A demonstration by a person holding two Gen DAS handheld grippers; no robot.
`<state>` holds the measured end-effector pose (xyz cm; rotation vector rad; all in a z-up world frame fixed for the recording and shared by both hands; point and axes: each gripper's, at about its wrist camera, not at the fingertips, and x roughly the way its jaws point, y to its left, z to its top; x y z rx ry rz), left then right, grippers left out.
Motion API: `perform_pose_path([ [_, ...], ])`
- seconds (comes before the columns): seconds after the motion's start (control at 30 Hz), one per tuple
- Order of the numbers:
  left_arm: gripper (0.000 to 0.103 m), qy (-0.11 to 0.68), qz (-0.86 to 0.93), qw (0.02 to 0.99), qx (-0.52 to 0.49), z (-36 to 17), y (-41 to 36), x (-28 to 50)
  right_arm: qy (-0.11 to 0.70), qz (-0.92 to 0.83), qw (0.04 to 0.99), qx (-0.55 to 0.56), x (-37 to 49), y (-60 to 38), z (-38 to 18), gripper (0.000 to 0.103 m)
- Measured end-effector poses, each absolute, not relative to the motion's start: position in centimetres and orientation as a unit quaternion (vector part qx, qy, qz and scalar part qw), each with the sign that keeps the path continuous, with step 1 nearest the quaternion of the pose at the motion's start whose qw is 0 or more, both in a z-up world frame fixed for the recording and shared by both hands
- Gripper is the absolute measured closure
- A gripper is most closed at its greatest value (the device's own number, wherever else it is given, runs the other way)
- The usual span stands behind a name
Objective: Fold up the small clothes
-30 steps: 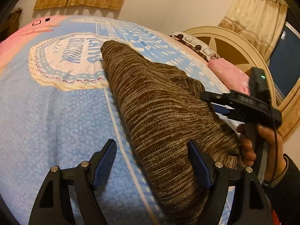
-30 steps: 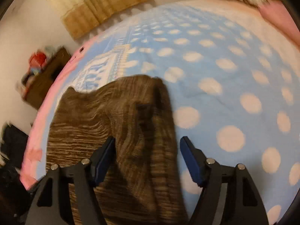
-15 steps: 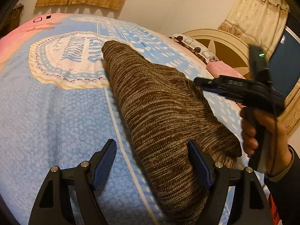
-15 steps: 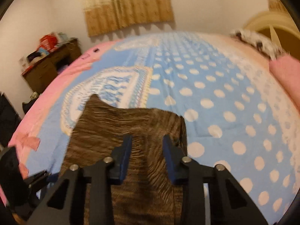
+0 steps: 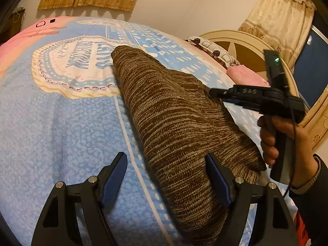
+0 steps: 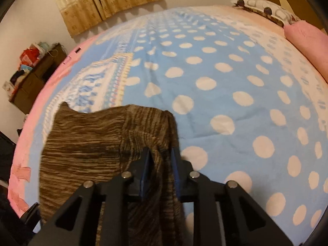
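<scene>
A brown striped knit garment (image 5: 176,123) lies on the blue bed cover; it also shows in the right wrist view (image 6: 88,145). My left gripper (image 5: 166,174) is open, its jaws wide apart over the garment's near end, the right fingertip (image 5: 217,176) against the knit. My right gripper (image 6: 161,164) is shut on a raised fold of the garment at its right edge. The right gripper also shows in the left wrist view (image 5: 213,92), held in a hand at the garment's far right side.
The bed cover (image 5: 51,133) is blue with white dots and a printed panel. A pink pillow (image 6: 307,41) and a patterned pillow (image 5: 213,49) lie at the headboard (image 5: 256,49). A cluttered brown cabinet (image 6: 30,75) stands beside the bed.
My right gripper has closed from wide open onto a fold of the garment's right edge and lifted it slightly. My left gripper has stayed open in place.
</scene>
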<state>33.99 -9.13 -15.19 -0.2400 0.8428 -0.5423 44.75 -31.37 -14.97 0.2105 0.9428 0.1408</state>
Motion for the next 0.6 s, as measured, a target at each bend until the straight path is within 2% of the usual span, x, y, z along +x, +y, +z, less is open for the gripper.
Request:
perform_pose_path([
  [0.1, 0.025, 0.404, -0.258, 0.871, -0.113, -15.2, -9.3, 34.0, 0.434, 0.080, 0.894, 0.083, 43.8, -30.2, -13.6, 0.078],
  [0.17, 0.025, 0.404, -0.257, 0.871, -0.110, -15.1, -9.4, 34.0, 0.433, 0.085, 0.894, 0.084, 43.7, -29.9, -13.3, 0.073],
  [0.3, 0.025, 0.405, -0.254, 0.872, -0.104, -15.1, -9.8, 34.0, 0.460, 0.072, 0.882, 0.073, 44.4, -30.2, -15.2, 0.074],
  [0.33, 0.025, 0.405, -0.253, 0.873, -0.101, -15.1, -9.9, 34.0, 0.470, 0.068, 0.877, 0.069, 44.6, -30.4, -16.0, 0.070],
  [0.4, 0.024, 0.406, -0.249, 0.874, -0.094, -15.1, -10.4, 34.0, 0.467, 0.066, 0.878, 0.084, 44.6, -31.3, -16.4, 0.057],
  [0.6, 0.024, 0.407, -0.239, 0.879, -0.074, -15.2, -11.4, 34.0, 0.419, 0.082, 0.901, 0.075, 41.1, -31.3, -13.3, 0.056],
])
